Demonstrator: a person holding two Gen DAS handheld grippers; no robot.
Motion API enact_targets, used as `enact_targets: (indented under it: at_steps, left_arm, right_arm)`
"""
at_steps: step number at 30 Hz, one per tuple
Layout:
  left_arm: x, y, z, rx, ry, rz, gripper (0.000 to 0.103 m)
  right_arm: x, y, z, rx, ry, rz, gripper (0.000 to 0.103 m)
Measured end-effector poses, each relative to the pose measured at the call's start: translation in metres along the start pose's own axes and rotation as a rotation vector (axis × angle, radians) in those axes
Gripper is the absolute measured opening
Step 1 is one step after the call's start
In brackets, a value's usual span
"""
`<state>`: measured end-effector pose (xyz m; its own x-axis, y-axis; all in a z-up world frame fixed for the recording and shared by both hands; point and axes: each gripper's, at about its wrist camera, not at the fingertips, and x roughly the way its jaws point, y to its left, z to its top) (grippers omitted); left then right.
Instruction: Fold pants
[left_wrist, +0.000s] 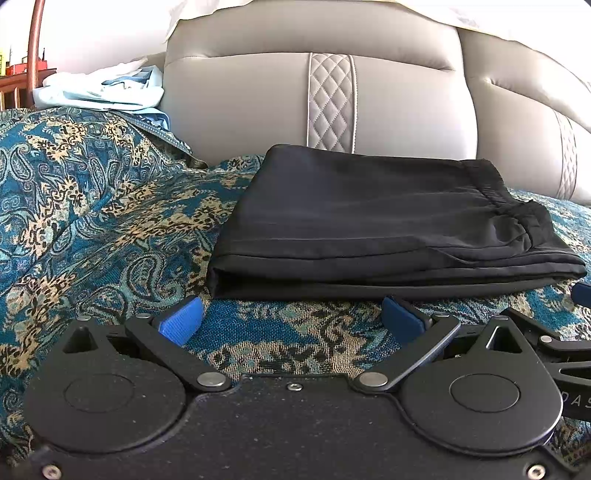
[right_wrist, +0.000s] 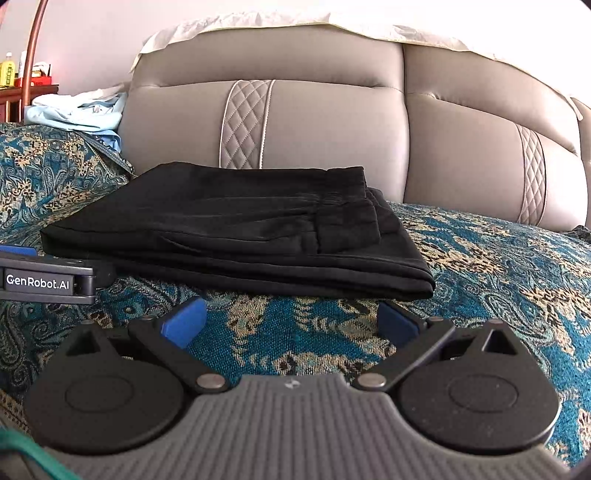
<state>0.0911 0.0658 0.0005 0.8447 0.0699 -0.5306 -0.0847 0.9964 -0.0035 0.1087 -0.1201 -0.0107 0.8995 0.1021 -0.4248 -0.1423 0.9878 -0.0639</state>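
Blue-padded fingers of the left gripper (left_wrist: 291, 317) sit nearest the left wrist lens, spread wide apart and empty, low over the patterned sofa cover (left_wrist: 92, 206). Just beyond them the black pants (left_wrist: 369, 229) lie as a flat, stacked rectangle on the seat, their back edge against the grey backrest (left_wrist: 277, 110) and the gathered waistband toward the right end. At the right edge of this view part of the other tool shows. From the right wrist view, the right gripper (right_wrist: 291, 317) is likewise parted and holds nothing, level with the seat and aimed at the near edge of the pants (right_wrist: 236, 229); the left tool's body reaches in at the left edge, close to the near left corner of the bundle. A heap of pale clothing (right_wrist: 77, 109) rests on the sofa's far left. The fold looks essentially done. The likely risk is a finger catching the slippery top layer and dragging it askew, since the layers near the waistband already sit slightly uneven.
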Motion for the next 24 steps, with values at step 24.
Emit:
enact_targets:
  at_steps: [24]
  left_arm:
    - [0.0011, 0.0007, 0.0000, -0.004, -0.001, -0.004, 0.103]
  right_arm:
    - [0.0003, -0.0002, -0.0011, 0.001, -0.001, 0.000, 0.103]
